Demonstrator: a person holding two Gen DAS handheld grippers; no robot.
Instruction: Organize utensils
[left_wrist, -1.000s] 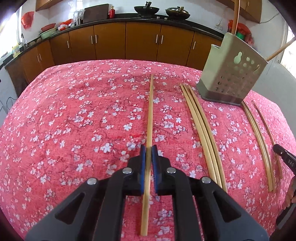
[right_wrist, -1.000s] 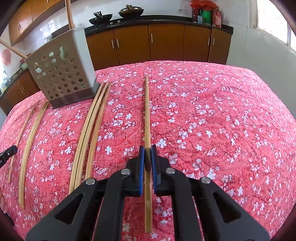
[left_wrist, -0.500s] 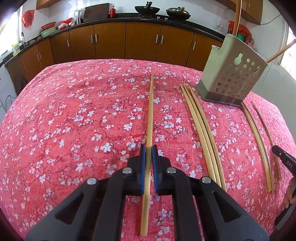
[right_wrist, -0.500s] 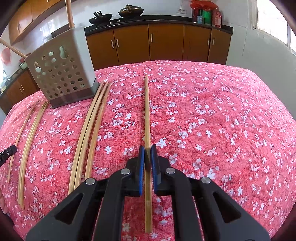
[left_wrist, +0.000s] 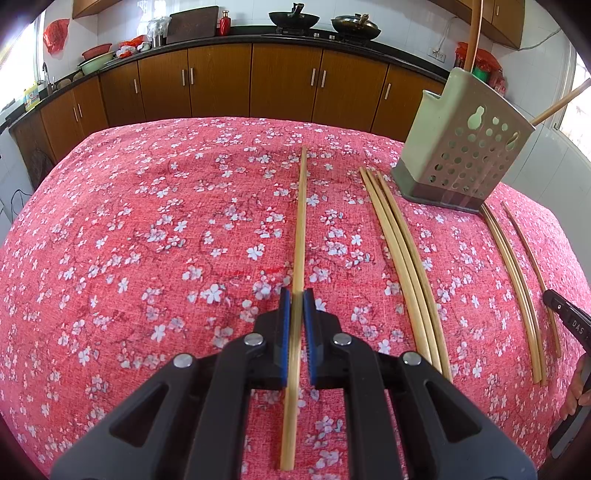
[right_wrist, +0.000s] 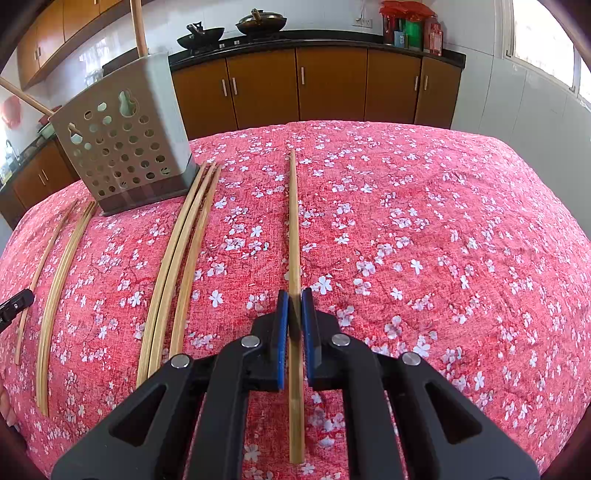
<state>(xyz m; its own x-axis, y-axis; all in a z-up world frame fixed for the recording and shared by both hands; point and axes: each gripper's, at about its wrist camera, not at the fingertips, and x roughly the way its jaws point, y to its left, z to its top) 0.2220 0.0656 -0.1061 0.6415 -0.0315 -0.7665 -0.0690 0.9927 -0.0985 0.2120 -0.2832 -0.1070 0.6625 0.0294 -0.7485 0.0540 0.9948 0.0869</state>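
**Each claw clamped on 1 chopstick**

The tabletop (left_wrist: 129, 240), under floral red cloth, carries a perforated holder (left_wrist: 469, 155); loose chopsticks (left_wrist: 406, 258) lie beside it. The left claw (left_wrist: 296, 310) pinches 1 pale bamboo chopstick (left_wrist: 301, 221) lengthwise, probably for lifting into the holder. The right claw (right_wrist: 294, 310) likewise grips another chopstick (right_wrist: 293, 221)

Both views are brightly daylit. Light is admitted by a blown-out window (right_wrist: 546, 40) at two o'clock. The floral tablecloth (left_wrist: 147, 258) is bowed by fisheye distortion, and dark vignetting is seen at every corner. Shadows are faint.
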